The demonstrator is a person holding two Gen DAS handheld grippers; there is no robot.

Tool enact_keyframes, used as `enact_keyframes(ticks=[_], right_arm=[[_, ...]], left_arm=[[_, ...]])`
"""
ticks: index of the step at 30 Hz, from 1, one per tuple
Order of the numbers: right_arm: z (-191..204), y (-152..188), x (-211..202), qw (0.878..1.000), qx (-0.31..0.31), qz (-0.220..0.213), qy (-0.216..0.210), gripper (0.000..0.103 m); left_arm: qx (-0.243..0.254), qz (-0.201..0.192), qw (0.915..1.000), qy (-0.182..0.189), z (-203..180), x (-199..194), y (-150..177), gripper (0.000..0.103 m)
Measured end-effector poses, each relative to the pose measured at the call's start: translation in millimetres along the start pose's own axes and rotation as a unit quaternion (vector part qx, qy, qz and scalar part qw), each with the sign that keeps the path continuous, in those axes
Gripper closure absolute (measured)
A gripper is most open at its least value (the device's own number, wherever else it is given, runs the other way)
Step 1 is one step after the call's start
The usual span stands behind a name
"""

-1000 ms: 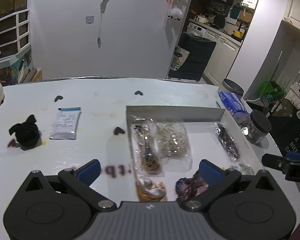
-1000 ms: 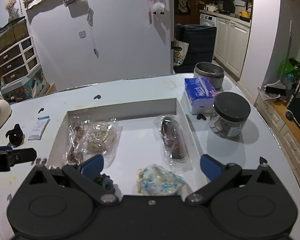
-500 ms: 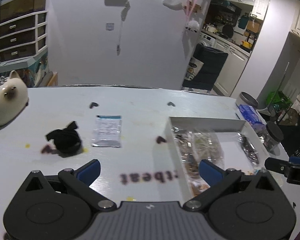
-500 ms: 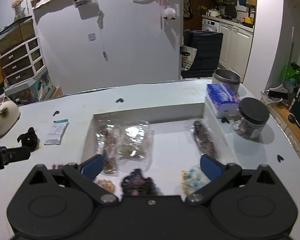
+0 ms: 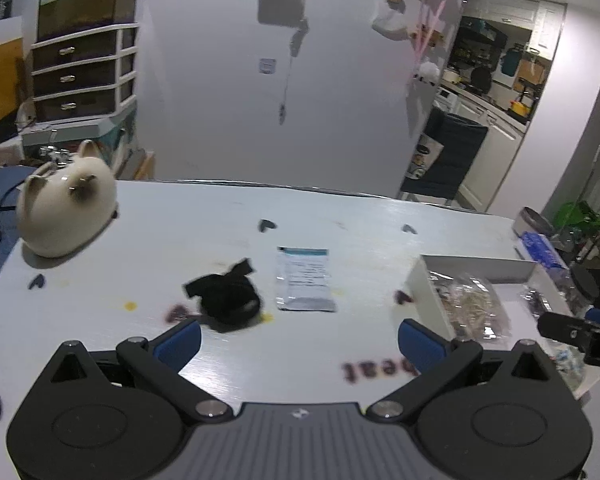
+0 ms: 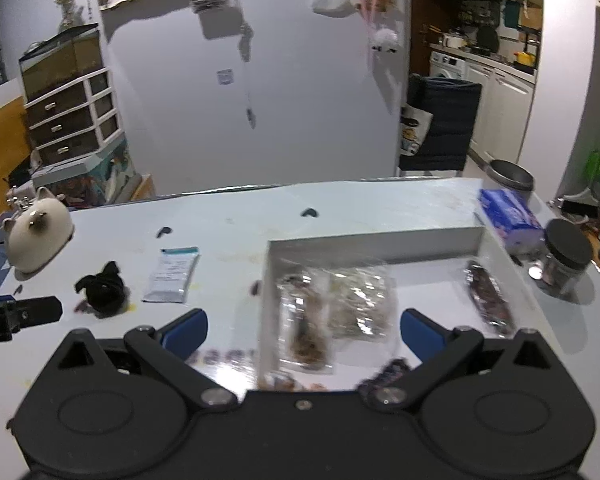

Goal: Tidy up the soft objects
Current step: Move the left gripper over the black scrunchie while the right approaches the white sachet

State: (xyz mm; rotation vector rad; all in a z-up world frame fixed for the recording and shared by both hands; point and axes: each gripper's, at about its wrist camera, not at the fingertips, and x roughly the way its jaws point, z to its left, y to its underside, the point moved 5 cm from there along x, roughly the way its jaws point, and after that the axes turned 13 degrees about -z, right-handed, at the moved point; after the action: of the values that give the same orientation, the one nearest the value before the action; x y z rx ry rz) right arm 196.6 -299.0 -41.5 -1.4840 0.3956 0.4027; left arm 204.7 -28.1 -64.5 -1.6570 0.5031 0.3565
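Observation:
A black fabric scrunchie [image 5: 226, 295] lies on the white table, just ahead of my left gripper's left finger; it also shows in the right wrist view [image 6: 102, 290]. A flat sachet [image 5: 305, 279] lies to its right, also in the right wrist view [image 6: 173, 276]. A white tray [image 6: 374, 240] holds several bagged soft items [image 6: 354, 300] and a dark bagged one [image 6: 489, 299]; its corner shows in the left wrist view [image 5: 426, 284]. My left gripper [image 5: 298, 342] is open and empty. My right gripper [image 6: 302, 330] is open and empty, above the tray's near left part.
A cream cat-shaped figure [image 5: 66, 210] sits at the table's far left. A blue tissue pack [image 6: 508, 214], a dark-lidded jar [image 6: 564, 258] and a grey pot [image 6: 510, 176] stand right of the tray. Small dark heart marks dot the table.
My left gripper has swung left, away from the tray toward the black scrunchie. My right gripper has also shifted left, so the tray now sits further right in its view.

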Motion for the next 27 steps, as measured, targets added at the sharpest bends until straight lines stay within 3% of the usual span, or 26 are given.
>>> enact_keyframes(ticks=[4, 9, 14, 19, 23, 27], right_arm=[[21.7, -2.1, 4.9, 1.000, -0.005, -0.003, -0.012, 0.000], [42.4, -3.6, 10.9, 1.000, -0.011, 0.000, -0.021, 0.000], [52.9, -4.1, 17.6, 1.000, -0.015, 0.007, -0.021, 0.000], [57.8, -5.5, 22.9, 1.000, -0.012, 0.009, -0.020, 0.000], [61.6, -8.1, 28.6, 1.000, -0.008, 0.010, -0.023, 0.000], [69.1, -9.6, 40.6, 0.999, -0.017, 0.014, -0.033, 0.000]], left_arm=[[0.007, -0.007, 0.9998, 0.016, 13.8, 2.8, -2.7, 0.000], [0.081, -0.024, 0.9949, 0.056, 15.5, 16.2, -3.2, 0.000], [0.180, -0.019, 0.9794, 0.090, 14.4, 42.8, 7.6, 0.007], [0.253, -0.022, 0.9620, 0.102, 18.0, 71.0, 21.6, 0.021], [0.309, -0.027, 0.9451, 0.104, 19.5, 91.7, 32.3, 0.024], [0.338, -0.013, 0.9343, 0.113, 21.6, 110.9, 42.8, 0.026]])
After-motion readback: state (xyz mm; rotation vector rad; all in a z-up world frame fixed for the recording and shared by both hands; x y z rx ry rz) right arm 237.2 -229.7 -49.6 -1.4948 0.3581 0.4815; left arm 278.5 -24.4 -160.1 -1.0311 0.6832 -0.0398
